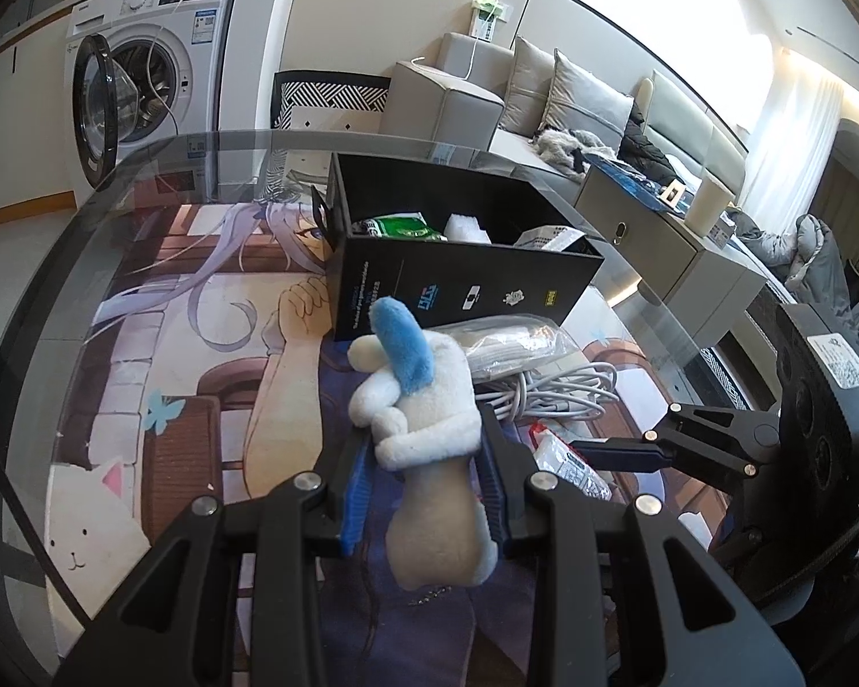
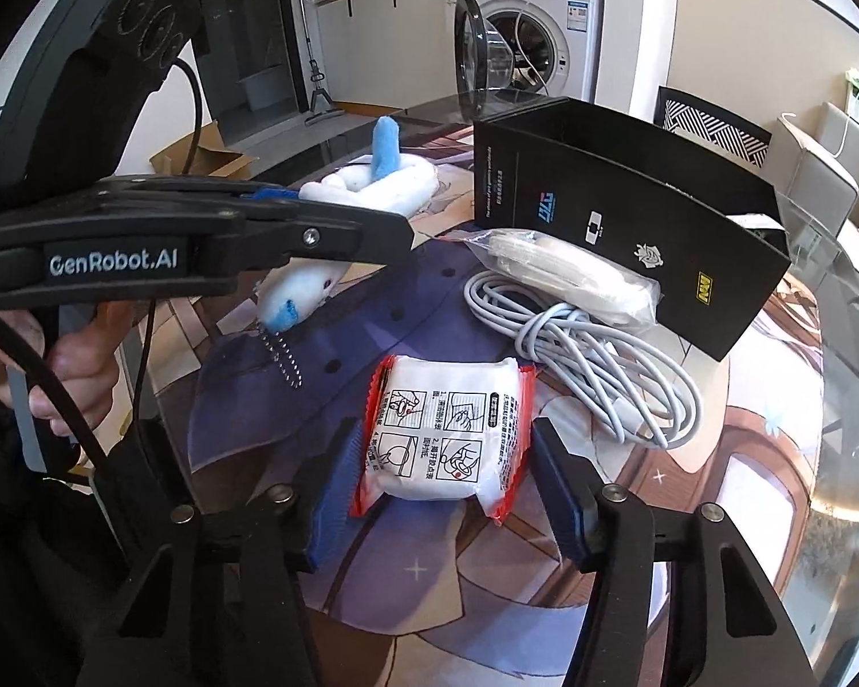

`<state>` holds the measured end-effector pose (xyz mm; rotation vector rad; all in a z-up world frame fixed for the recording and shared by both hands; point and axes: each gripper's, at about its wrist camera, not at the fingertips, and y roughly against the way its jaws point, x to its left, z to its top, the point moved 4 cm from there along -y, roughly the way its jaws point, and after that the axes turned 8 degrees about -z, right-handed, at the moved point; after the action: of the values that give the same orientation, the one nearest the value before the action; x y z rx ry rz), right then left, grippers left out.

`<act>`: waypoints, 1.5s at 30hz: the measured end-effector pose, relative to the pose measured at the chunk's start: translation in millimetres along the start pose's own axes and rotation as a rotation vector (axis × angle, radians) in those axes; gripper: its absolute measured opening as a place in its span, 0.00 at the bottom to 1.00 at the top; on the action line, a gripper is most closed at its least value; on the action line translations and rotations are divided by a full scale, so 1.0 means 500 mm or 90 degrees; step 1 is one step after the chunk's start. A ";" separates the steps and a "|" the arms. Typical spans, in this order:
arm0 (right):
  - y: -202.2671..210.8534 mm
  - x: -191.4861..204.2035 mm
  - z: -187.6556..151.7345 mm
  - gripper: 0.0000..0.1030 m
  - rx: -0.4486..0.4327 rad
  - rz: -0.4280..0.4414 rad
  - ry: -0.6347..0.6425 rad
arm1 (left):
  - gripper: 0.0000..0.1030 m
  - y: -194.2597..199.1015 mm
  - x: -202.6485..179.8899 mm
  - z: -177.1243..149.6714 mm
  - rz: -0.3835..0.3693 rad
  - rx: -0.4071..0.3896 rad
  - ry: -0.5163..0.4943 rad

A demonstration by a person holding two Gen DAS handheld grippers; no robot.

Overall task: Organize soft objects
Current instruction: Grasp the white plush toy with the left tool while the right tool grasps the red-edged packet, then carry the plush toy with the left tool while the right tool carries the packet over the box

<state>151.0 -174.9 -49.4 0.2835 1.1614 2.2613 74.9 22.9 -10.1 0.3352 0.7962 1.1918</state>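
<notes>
My left gripper (image 1: 424, 446) is shut on a white plush toy with blue parts (image 1: 424, 406) and holds it above the mat, short of the black box (image 1: 458, 280). The plush also shows in the right wrist view (image 2: 366, 183), clamped in the left gripper (image 2: 372, 223). My right gripper (image 2: 441, 458) is open, its fingers on either side of a white soft packet with red edges (image 2: 444, 429) lying on the mat. The black box (image 2: 630, 229) holds a green packet (image 1: 406, 226) and white items.
A coiled white cable (image 2: 590, 366) and a clear-bagged white item (image 2: 572, 275) lie between the packet and the box. The glass table edge (image 1: 46, 263) curves at left. A washing machine (image 1: 137, 68) and a sofa (image 1: 544, 103) stand beyond.
</notes>
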 end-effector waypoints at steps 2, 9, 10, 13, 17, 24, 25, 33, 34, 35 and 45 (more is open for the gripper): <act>0.008 0.001 0.001 0.57 -0.008 0.003 0.000 | 0.30 0.005 0.000 0.003 0.000 -0.006 0.000; 0.078 -0.019 0.003 0.57 -0.050 0.000 -0.012 | 0.30 0.023 -0.001 0.016 0.001 -0.026 -0.005; 0.086 -0.021 0.004 0.57 -0.056 0.001 -0.015 | 0.30 0.025 -0.002 0.020 0.002 -0.027 -0.005; 0.116 -0.041 0.009 0.57 -0.083 0.005 -0.032 | 0.30 0.031 -0.007 0.027 0.002 -0.032 -0.013; 0.166 -0.071 0.022 0.57 -0.128 0.004 -0.061 | 0.31 0.041 -0.019 0.039 -0.002 -0.042 -0.027; 0.218 -0.122 0.031 0.57 -0.177 -0.038 -0.107 | 0.31 0.048 -0.035 0.064 -0.003 -0.053 -0.051; 0.221 -0.130 0.030 0.57 -0.180 -0.044 -0.113 | 0.31 0.049 -0.039 0.070 -0.004 -0.056 -0.056; 0.271 -0.171 0.048 0.57 -0.219 -0.089 -0.159 | 0.31 0.055 -0.055 0.111 -0.005 -0.078 -0.081; 0.275 -0.173 0.051 0.57 -0.223 -0.095 -0.161 | 0.31 0.053 -0.056 0.116 -0.009 -0.078 -0.084; 0.278 -0.177 0.056 0.57 -0.226 -0.101 -0.161 | 0.31 0.052 -0.057 0.118 -0.013 -0.078 -0.084; 0.293 -0.207 0.112 0.57 -0.244 -0.134 -0.177 | 0.30 0.042 -0.060 0.162 -0.016 -0.092 -0.095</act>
<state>201.6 -263.8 108.4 0.2947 0.5736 2.1203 112.8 16.6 70.2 0.2906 0.5804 1.1788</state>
